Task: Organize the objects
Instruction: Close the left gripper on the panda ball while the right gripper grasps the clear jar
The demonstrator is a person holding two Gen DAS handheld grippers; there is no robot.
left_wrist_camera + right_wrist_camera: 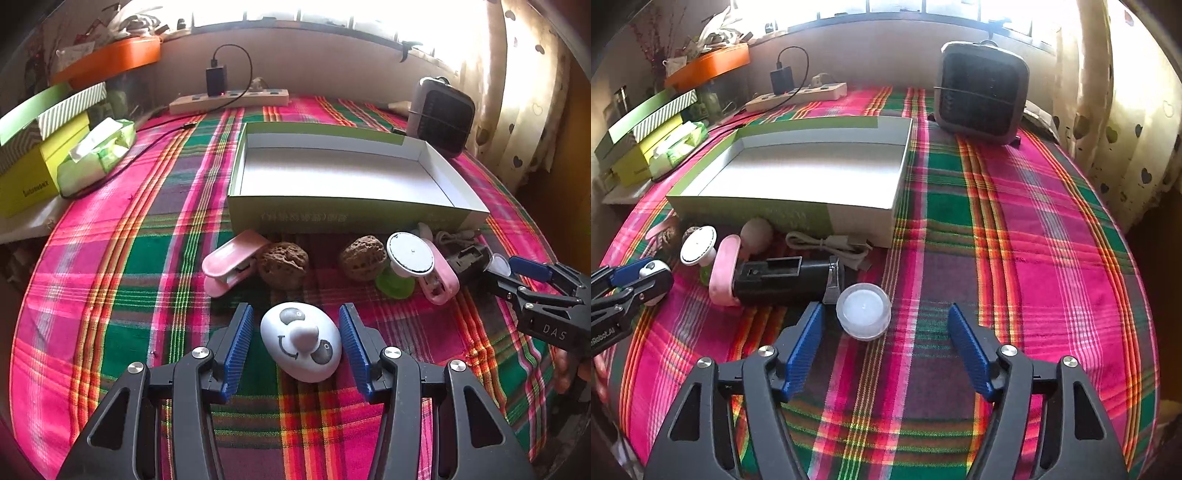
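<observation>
Currently, the smiley-face egg (301,341) is bracketed, untouched, between the spread fingers of the left gripper (296,345); off-centre closure could squirt it forward.

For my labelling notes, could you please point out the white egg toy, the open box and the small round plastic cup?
White egg toy (301,341), left wrist view, on its nose.
Open box (343,214), left wrist view, near wall.
Plastic cup (863,310), right wrist view, its top.

— What's the room like?
— Bright window (332,11) glare up top, a heart-print curtain (1115,122) on the right.
— And the surface?
— A plaid tablecloth (1034,221), pink and green, against a plain wall (314,62).
</observation>
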